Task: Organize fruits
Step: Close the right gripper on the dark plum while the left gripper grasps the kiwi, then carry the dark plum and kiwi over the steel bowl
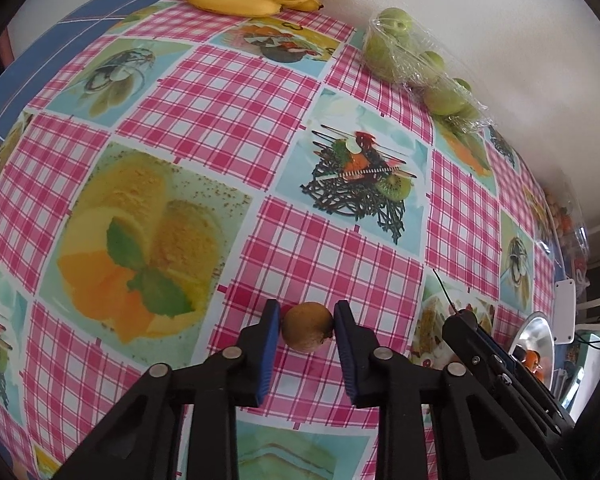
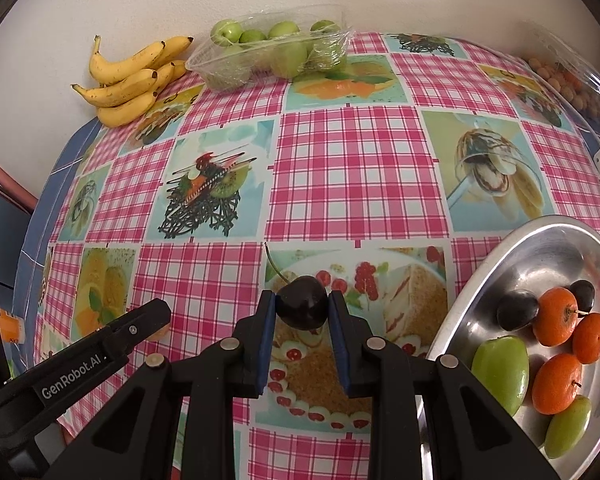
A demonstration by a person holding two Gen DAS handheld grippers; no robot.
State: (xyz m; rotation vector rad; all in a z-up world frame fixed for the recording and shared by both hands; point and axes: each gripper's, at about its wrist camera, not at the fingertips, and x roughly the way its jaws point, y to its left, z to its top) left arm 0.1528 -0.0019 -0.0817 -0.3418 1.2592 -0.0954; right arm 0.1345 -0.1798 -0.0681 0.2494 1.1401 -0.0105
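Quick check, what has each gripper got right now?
Left gripper: closed on the kiwi.
Right gripper: closed on the dark cherry.

Left claw [image 1: 307, 326]: black frame, blue pads, brown fuzzy kiwi [image 1: 307, 326] between them. Right claw [image 2: 302, 308]: same black/blue, dark maroon cherry [image 2: 302, 307] between its pads. Desk [image 2: 352, 168] cloth under both: pink-white check with teal dessert-print squares. Right of the right claw, silver tray [image 2: 512, 256]: orange tangerines [image 2: 555, 316], green fruits [image 2: 502, 372], dark purple plums [image 2: 516, 312]. Far ahead: yellow brown-specked bananas [image 2: 132, 80], green apples [image 2: 284, 54].
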